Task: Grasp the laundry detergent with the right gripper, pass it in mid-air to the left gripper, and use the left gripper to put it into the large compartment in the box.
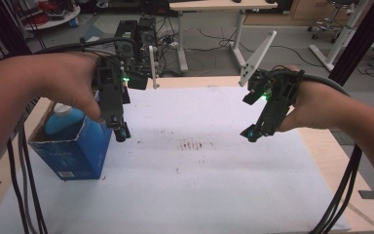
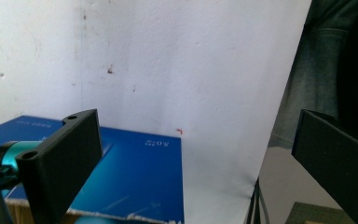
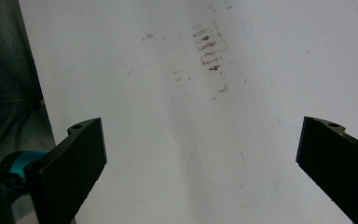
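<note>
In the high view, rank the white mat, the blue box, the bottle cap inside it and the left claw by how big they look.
1. White mat, by far the largest.
2. Blue box.
3. Left claw, though it sits nearer the camera, so unsure.
4. Bottle cap, partly hidden.

blue box (image 1: 75, 151) top hidden by left hand (image 1: 65, 80), print unreadable

An open blue box (image 1: 73, 153) stands upright at the table's left, a light-blue bottle (image 1: 63, 118) inside.
</note>
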Demonstrator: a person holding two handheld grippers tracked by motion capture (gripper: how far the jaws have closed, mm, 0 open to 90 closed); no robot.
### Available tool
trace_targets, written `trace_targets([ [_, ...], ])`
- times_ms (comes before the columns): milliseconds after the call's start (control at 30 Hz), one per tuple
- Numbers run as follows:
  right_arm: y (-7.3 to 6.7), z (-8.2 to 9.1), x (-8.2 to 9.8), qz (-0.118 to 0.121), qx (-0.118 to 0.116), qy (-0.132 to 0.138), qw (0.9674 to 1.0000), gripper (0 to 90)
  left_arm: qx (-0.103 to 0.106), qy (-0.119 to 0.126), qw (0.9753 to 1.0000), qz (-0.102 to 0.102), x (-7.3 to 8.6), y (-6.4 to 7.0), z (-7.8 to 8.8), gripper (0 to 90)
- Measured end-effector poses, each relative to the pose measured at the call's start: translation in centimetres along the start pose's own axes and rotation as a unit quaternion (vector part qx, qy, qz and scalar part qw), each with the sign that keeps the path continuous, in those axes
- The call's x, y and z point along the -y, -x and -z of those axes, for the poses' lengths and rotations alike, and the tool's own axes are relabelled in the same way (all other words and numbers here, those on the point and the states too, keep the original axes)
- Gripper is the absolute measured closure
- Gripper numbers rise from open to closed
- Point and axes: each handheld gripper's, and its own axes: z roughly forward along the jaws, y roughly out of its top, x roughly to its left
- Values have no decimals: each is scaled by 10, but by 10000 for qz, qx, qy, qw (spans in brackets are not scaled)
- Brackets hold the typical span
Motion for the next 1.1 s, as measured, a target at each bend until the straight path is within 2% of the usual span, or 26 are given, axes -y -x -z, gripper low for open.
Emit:
trace_targets([
  [133, 0, 3, -6, 75, -22, -309, 9995, 6, 71, 36, 9999, -88, -5, 0, -7, 17],
  [233, 1, 5, -8, 107, -79, -464, 9988, 6, 112, 0, 9999, -73, -7, 0, -11, 17],
  [300, 2, 4, -9, 211, -103, -658, 9976, 7, 144, 4, 9999, -96, -7, 0, -13, 17],
  [400, 3, 3, -11, 205, -147, -958, 9951, 6, 198, -13, 9997, -121, -8, -2, -13, 17],
  [467, 5, 3, -12, 242, -169, -1038, 9942, 6, 246, -2, 9997, -86, -8, -4, -14, 17],
  [633, 10, 3, -14, 337, -215, -1111, 9930, 6, 277, -62, 9996, -19, -7, -11, -13, 17],
  [867, 15, 0, -8, 319, -230, -1255, 9913, 6, 249, -84, 9997, -15, -9, -20, -10, 17],
  [1100, 16, 4, -4, 283, -219, -1193, 9922, 6, 210, -67, 9998, -13, -12, -21, -5, 17],
])
